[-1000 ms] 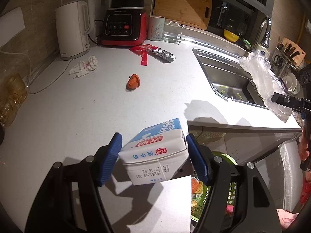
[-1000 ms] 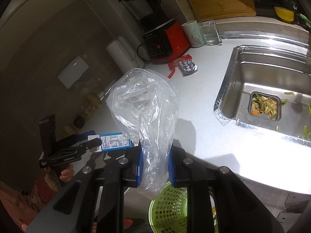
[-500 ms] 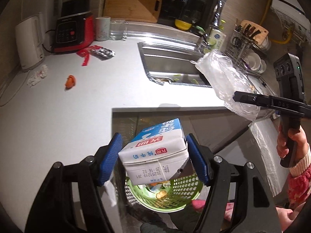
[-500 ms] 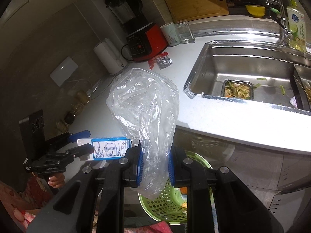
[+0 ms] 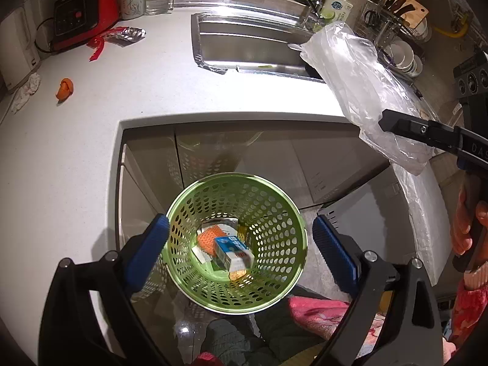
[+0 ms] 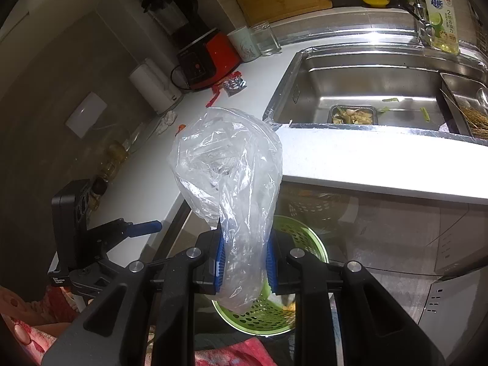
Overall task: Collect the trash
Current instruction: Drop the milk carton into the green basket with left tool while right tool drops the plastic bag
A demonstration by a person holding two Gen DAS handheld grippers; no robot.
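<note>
Green basket (image 5: 236, 245) sits right under the left gripper (image 5: 241, 247), whose empty jaws are opening so the milk carton (image 5: 233, 251) drops in, while the right gripper (image 6: 245, 263) pinches the plastic bag (image 6: 227, 164).

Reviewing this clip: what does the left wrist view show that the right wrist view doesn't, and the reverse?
Left wrist only: the milk carton lying inside the green basket, and the dish rack.
Right wrist only: the food scraps in the sink strainer.
Both: the plastic bag clamped in the right gripper, the basket, and the left gripper, its jaws opening with nothing between them.
</note>
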